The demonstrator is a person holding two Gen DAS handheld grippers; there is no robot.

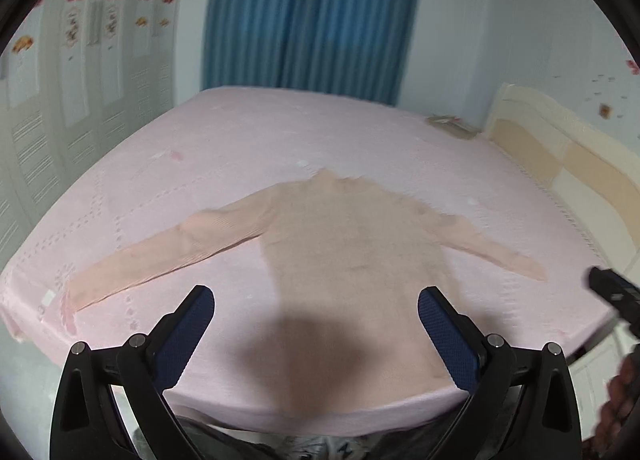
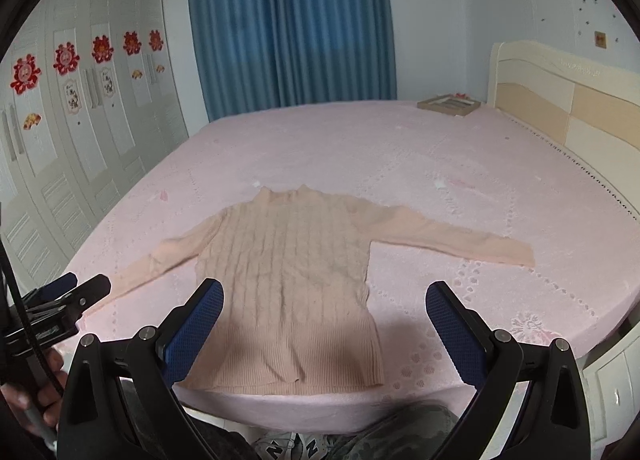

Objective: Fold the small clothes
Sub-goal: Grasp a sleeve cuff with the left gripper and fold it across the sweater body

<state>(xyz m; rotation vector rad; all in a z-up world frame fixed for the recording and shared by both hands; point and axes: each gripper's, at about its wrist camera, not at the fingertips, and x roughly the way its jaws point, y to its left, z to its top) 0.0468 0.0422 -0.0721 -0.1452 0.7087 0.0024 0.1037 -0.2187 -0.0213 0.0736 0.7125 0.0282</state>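
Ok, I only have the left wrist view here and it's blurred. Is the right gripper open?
Observer: Yes. The right gripper is wide open, with nothing between its fingers.
Operator: Is the sweater plain?
Observer: No. The sweater has a cable-knit body and a ribbed hem.
Operator: And the thing at the far corner?
Observer: A flat frame lying on the bed, close to the headboard.
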